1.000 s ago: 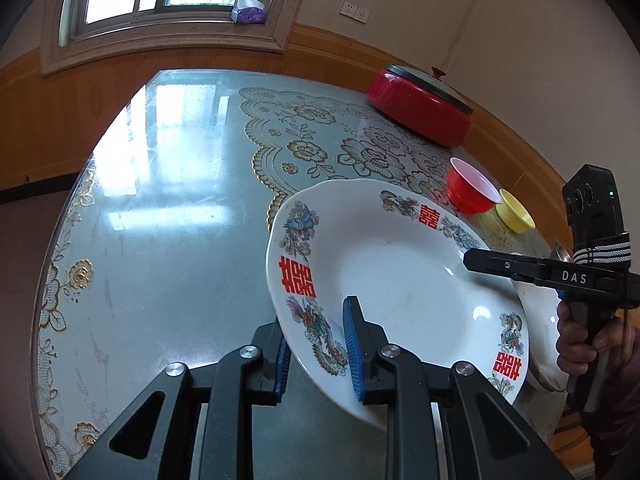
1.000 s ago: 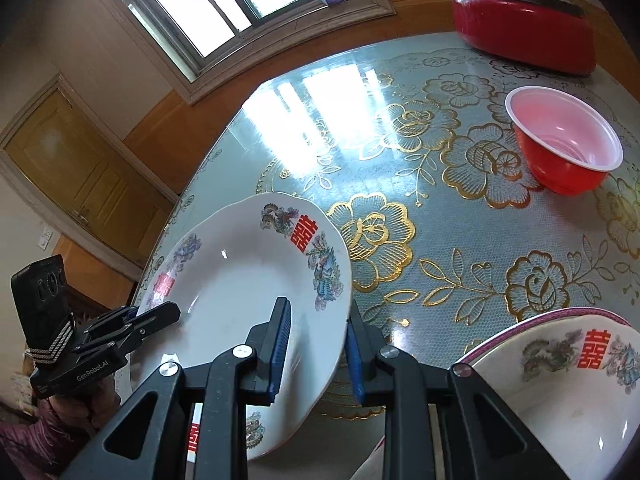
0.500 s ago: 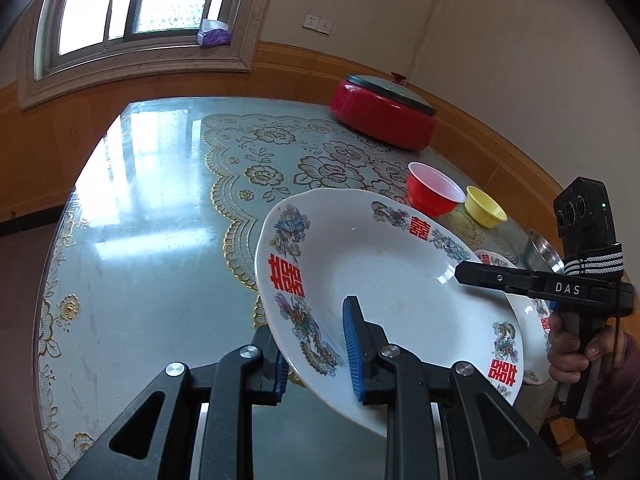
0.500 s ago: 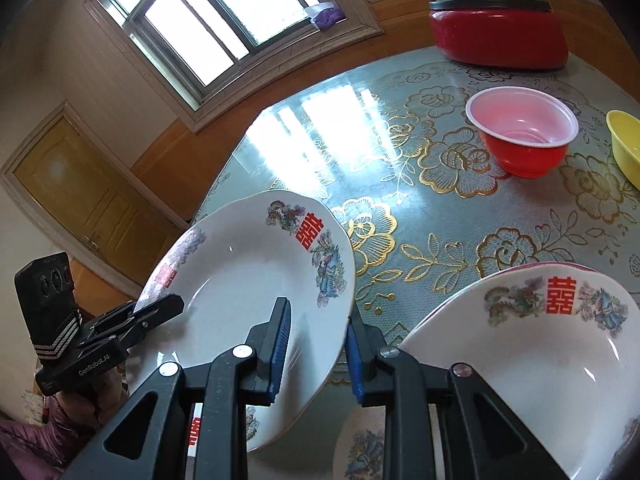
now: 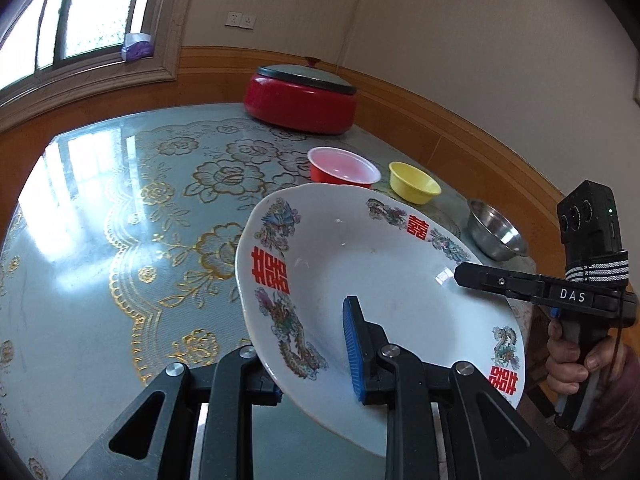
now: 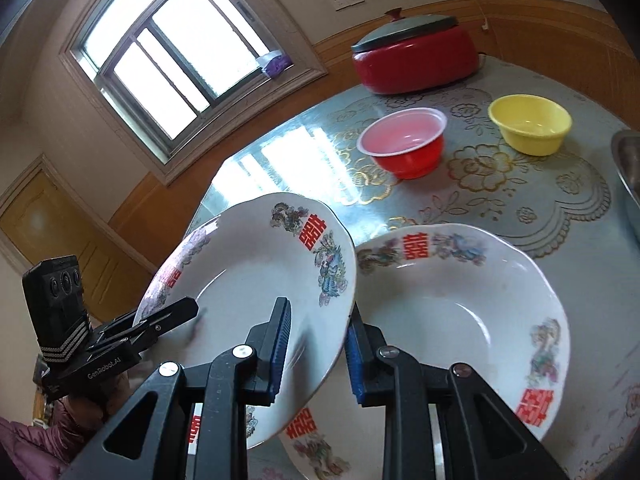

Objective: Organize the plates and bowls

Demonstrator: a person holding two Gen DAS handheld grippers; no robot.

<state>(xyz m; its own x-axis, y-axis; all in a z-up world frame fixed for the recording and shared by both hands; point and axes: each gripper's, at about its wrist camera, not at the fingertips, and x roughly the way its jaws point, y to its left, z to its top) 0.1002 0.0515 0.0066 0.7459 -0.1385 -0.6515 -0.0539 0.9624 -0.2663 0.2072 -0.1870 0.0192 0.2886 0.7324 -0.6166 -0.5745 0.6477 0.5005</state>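
Currently: one decorated plate (image 5: 380, 280) held off the table (image 5: 80, 240) by both tools at once, tilted. Left gripper (image 5: 316, 356) clamped narrow on the near rim, one blue pad inside the well, the other under the rim. Right gripper (image 6: 316, 344) likewise pinched narrow on the opposite rim, one pad inside, one behind. Second plate (image 6: 460, 312) of the same pattern lying just beside and partly below the carried one, apparently atop a third, of which only a patterned edge shows. Judged target: that stack.

Risks, as judged:
- Glazed rim, small pad contact on each side; slip likely if either hand twists out of step with the other. Consequence: plate pivoting on the remaining grip and dropping.
- Carried rim already very close to the resting plate's rim in the right wrist view; touching or not, cannot tell. Chip or clatter possible if lowered at this tilt.
- Off-centre release: plate sliding down the curved well of the one below.
- Red bowl (image 6: 404, 144), yellow bowl (image 6: 528, 124) and steel bowl (image 5: 496, 236) standing well apart from the plates; collision unlikely.
- Red lidded pot (image 5: 300, 100) at the far edge, no concern.
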